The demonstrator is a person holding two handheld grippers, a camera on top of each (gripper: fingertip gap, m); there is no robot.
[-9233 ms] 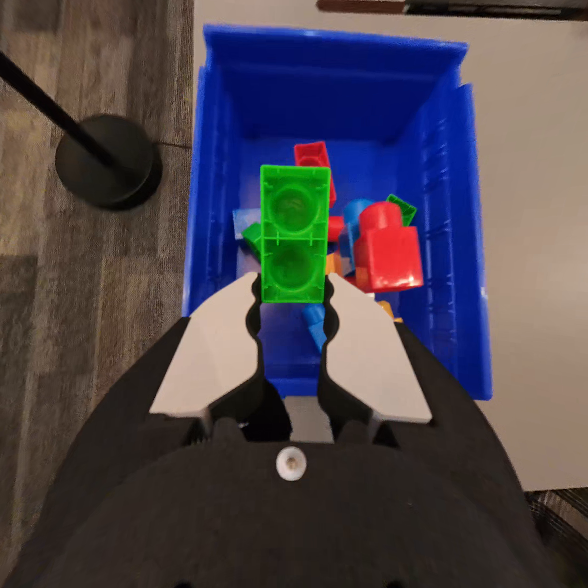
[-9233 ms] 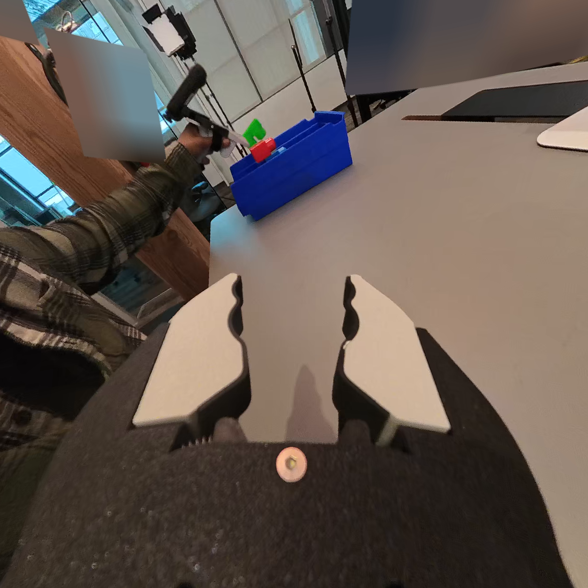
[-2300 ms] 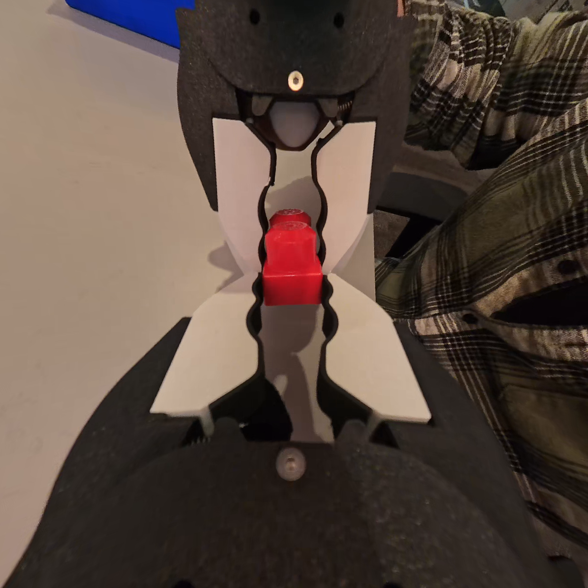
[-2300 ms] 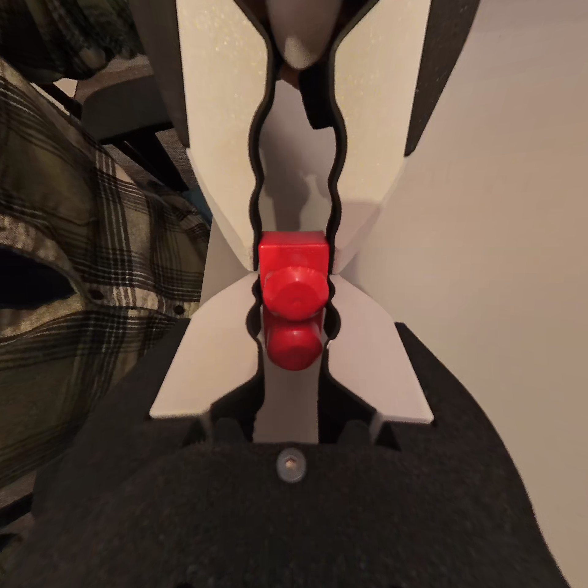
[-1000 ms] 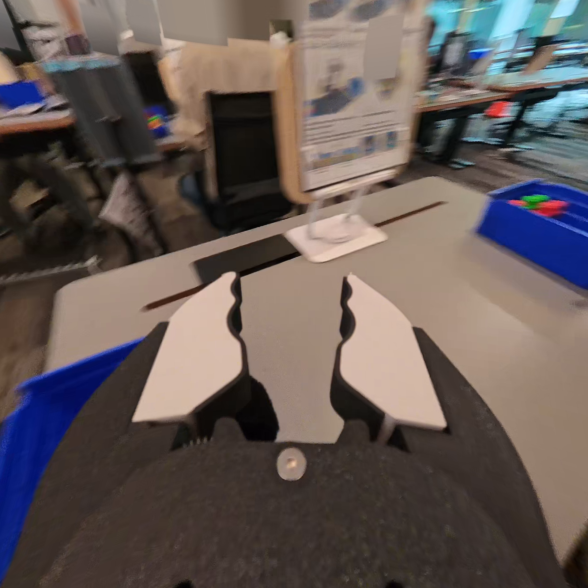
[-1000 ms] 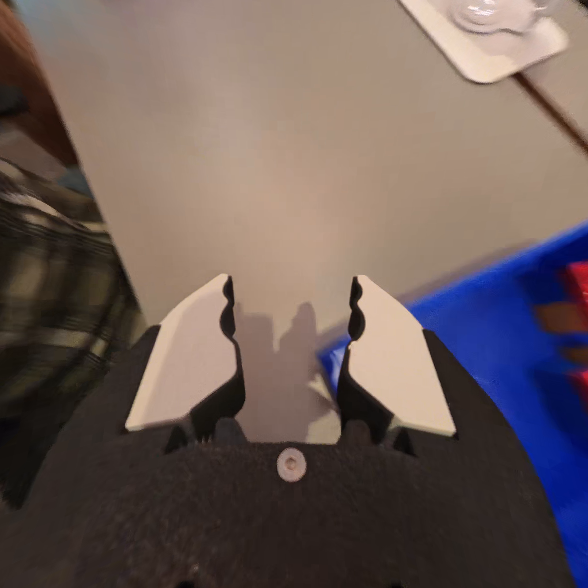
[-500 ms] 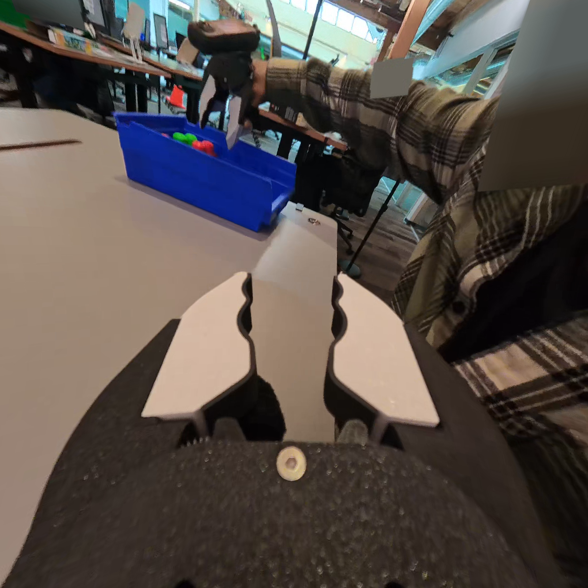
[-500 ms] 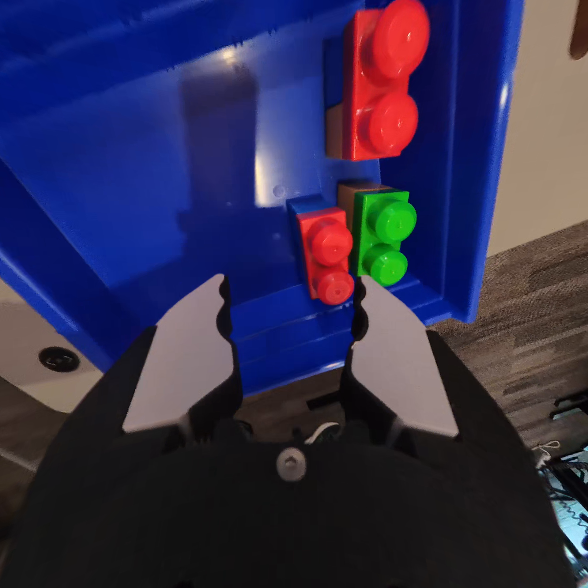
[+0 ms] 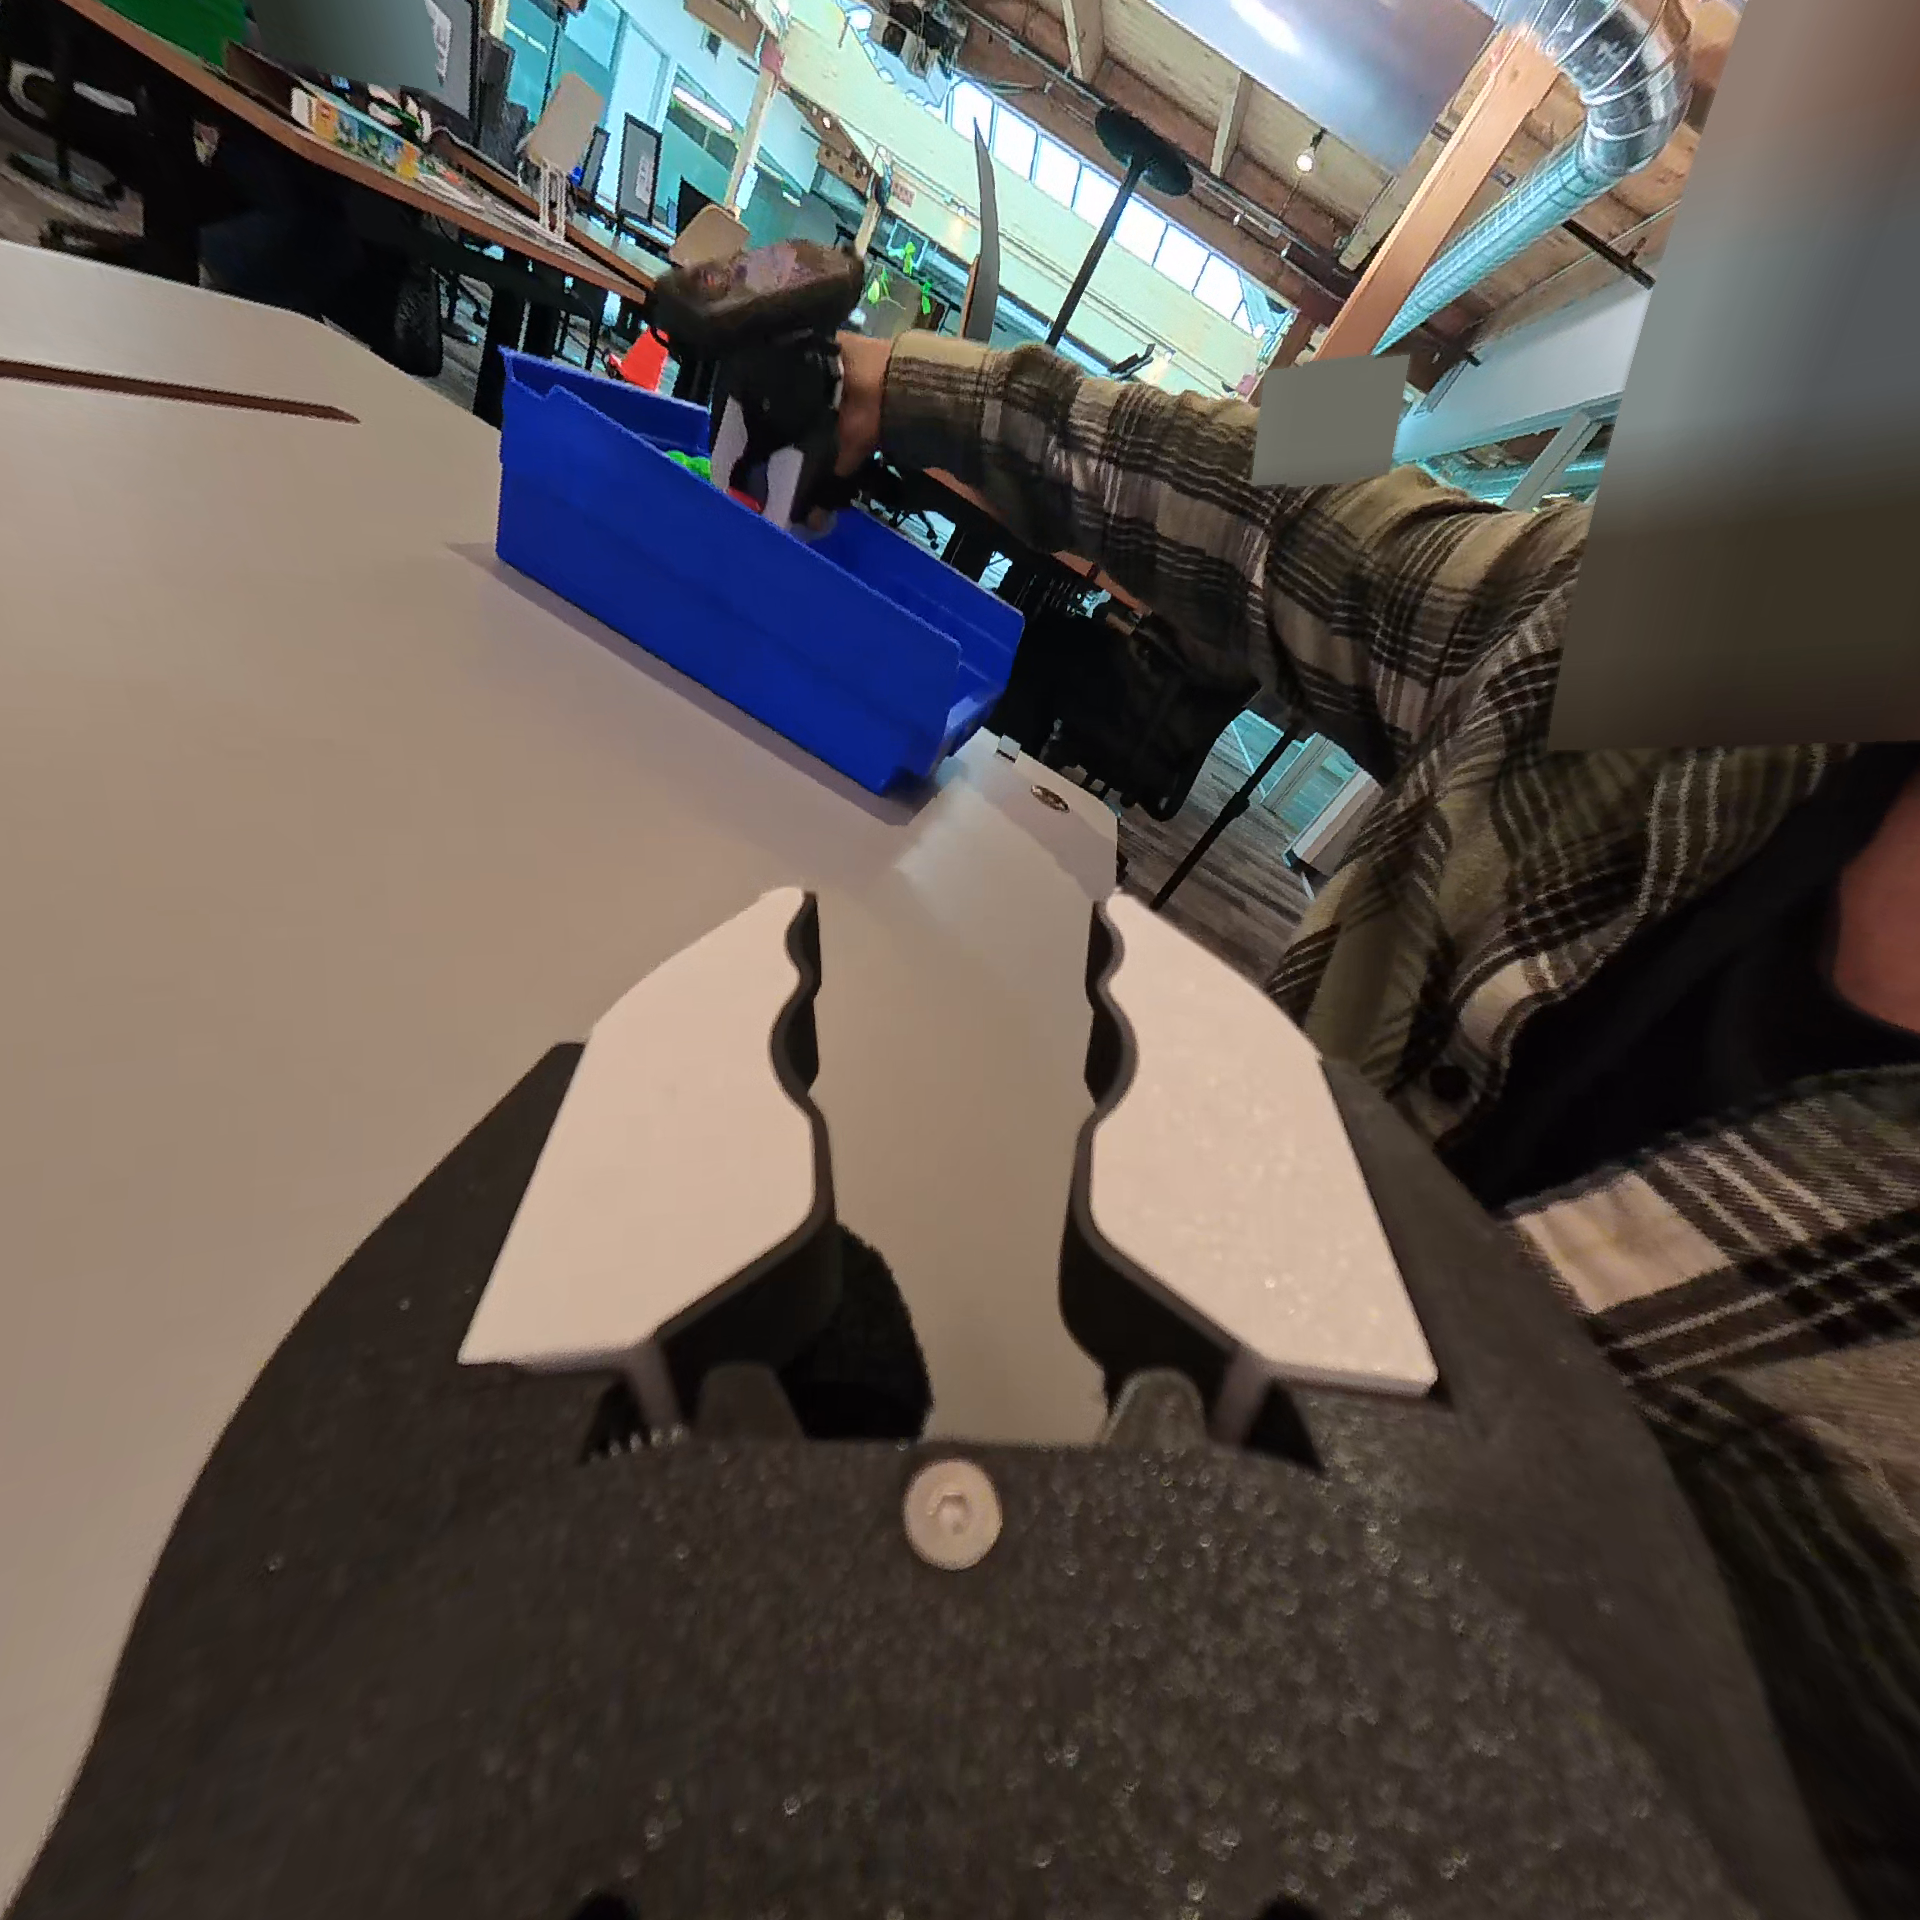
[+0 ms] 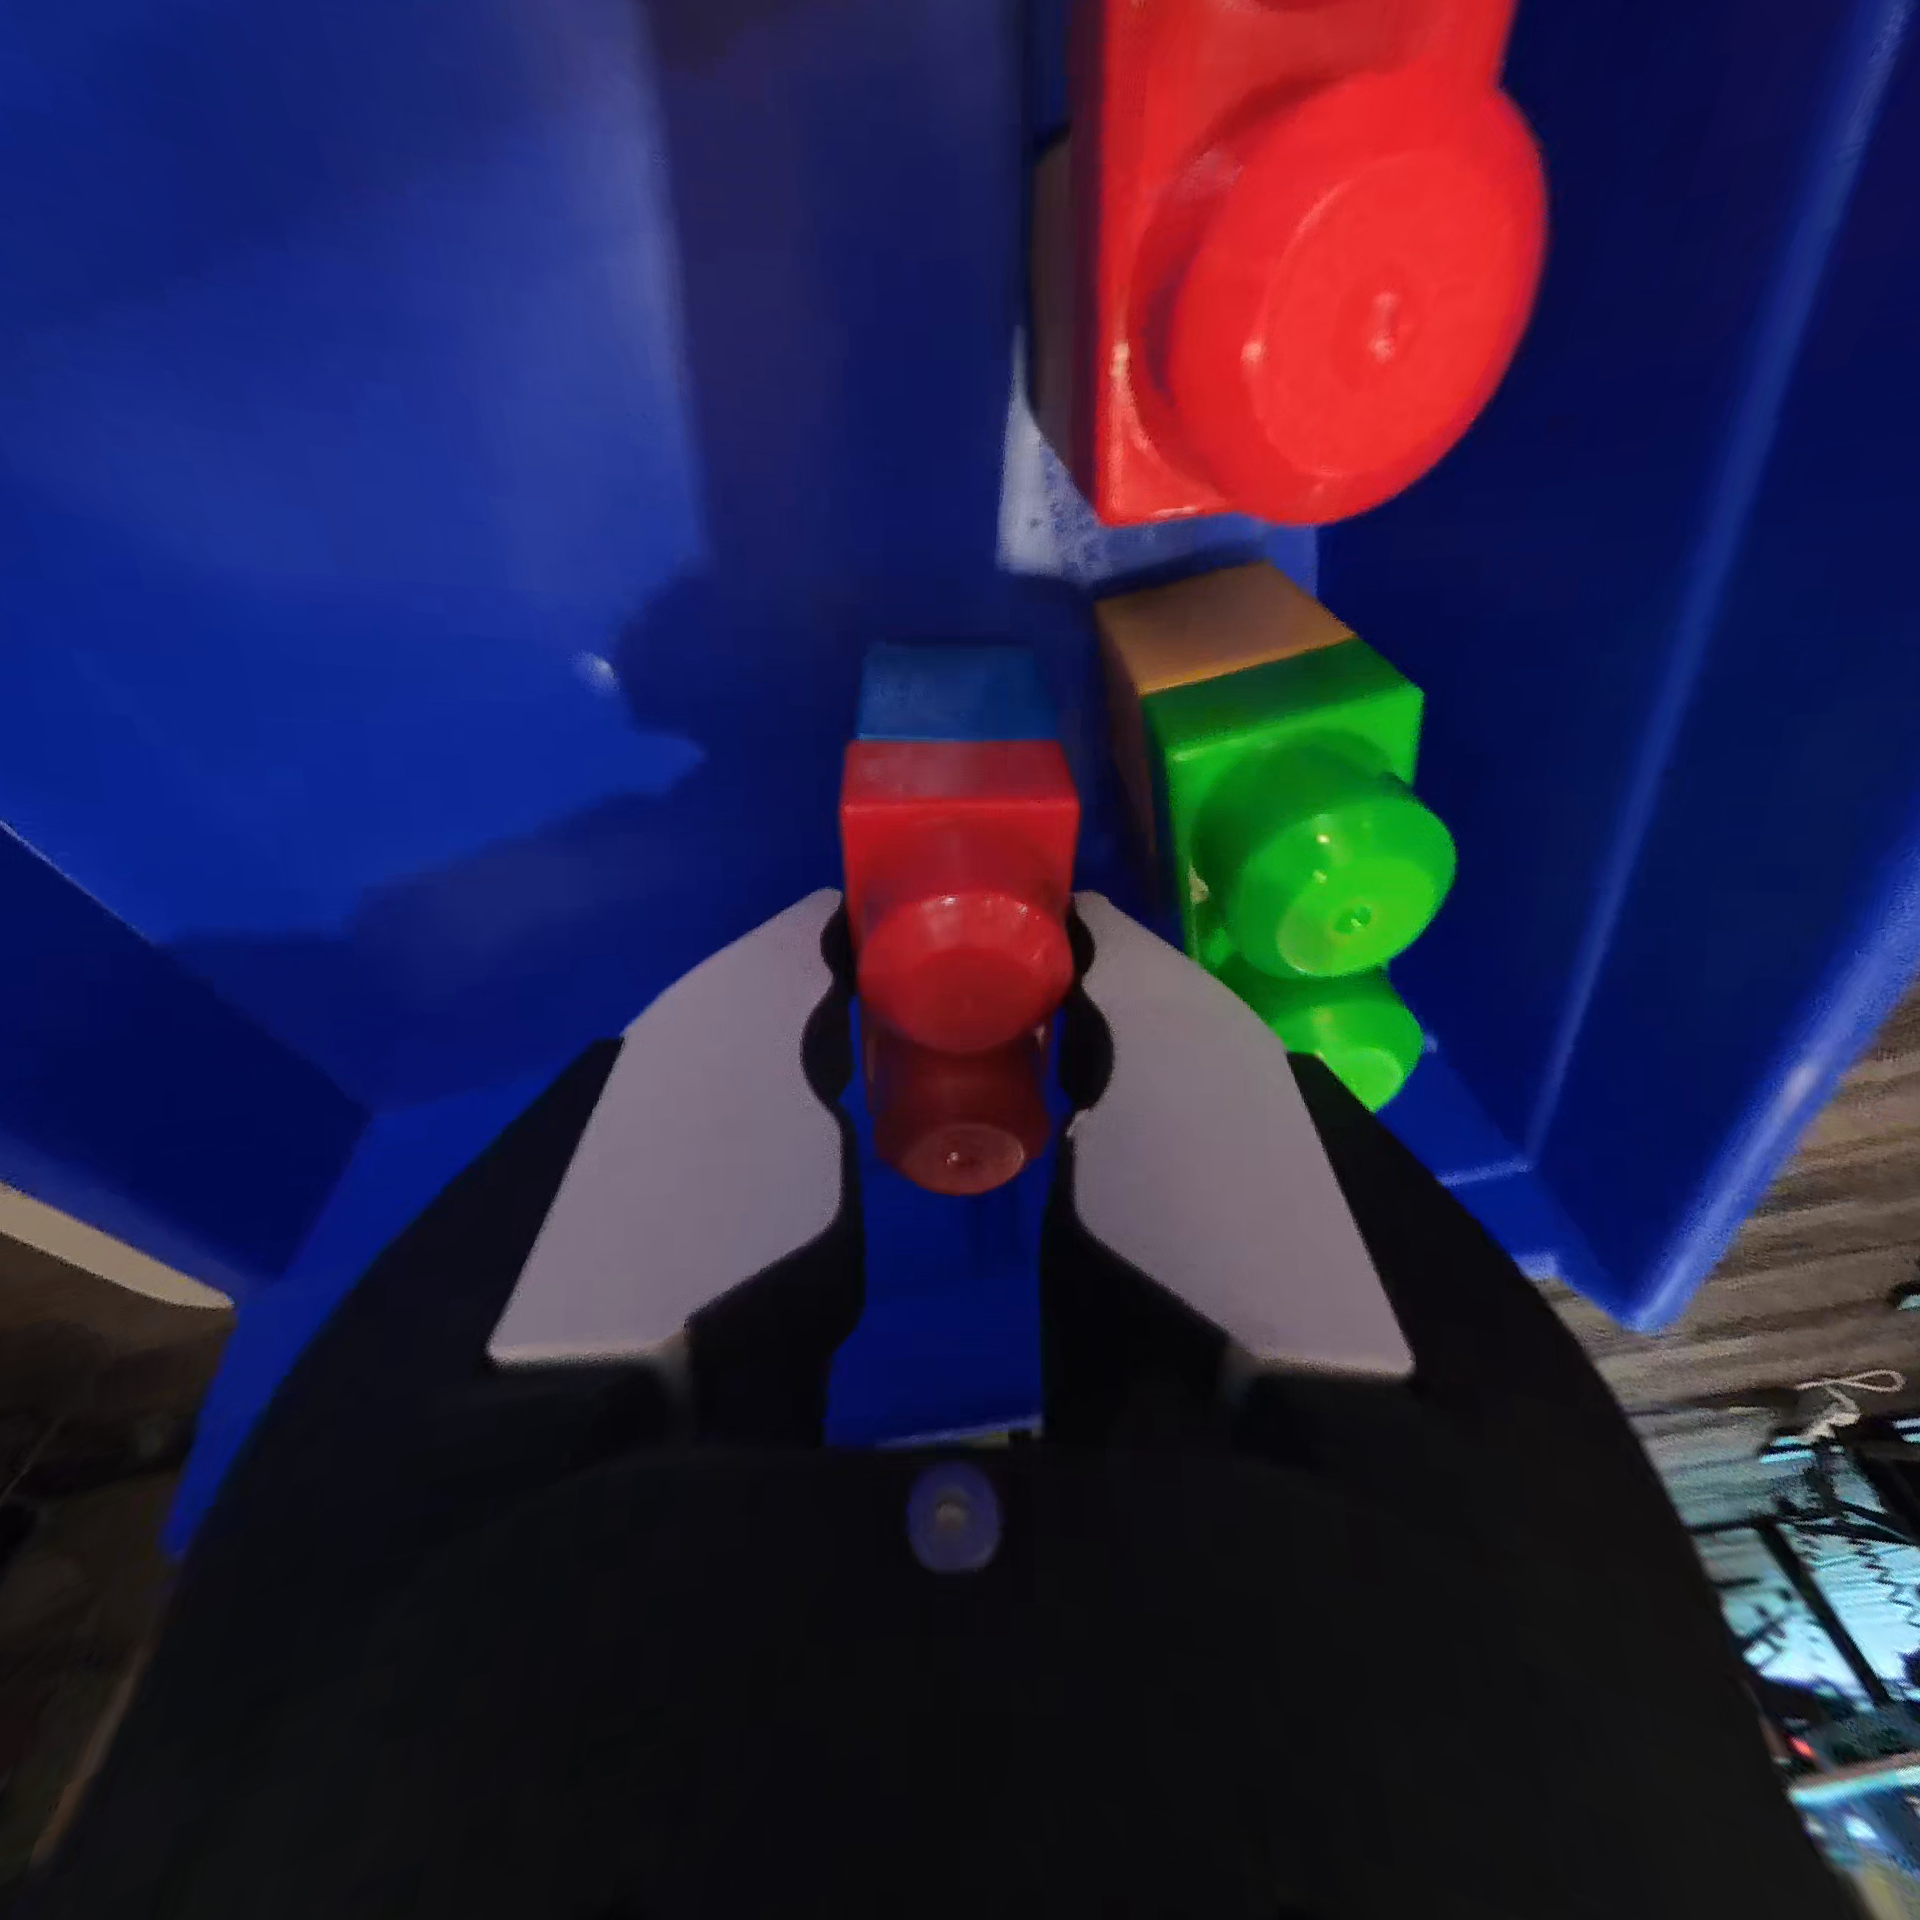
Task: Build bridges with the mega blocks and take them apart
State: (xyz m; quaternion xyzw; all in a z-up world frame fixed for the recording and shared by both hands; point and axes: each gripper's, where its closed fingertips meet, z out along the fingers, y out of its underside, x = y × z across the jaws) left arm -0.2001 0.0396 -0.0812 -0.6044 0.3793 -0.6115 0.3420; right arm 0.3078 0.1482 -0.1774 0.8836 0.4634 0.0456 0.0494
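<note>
Grey table (image 9: pixel 260 727) carries the blue bin (image 9: pixel 727 592) at its far edge. Inside it, the right gripper (image 10: pixel 956 925) closes around the red block (image 10: pixel 956 831), beside a green block (image 10: pixel 1299 810). The left gripper (image 9: pixel 951 914) waits empty, half open. Next move, I think: lift the red block straight out.

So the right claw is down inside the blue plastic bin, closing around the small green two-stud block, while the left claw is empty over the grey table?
Not quite. In the right wrist view the right claw closes around the small red two-stud block; the green two-stud block sits beside it, untouched. The rest holds: blue plastic bin, left claw empty over the grey table.
</note>
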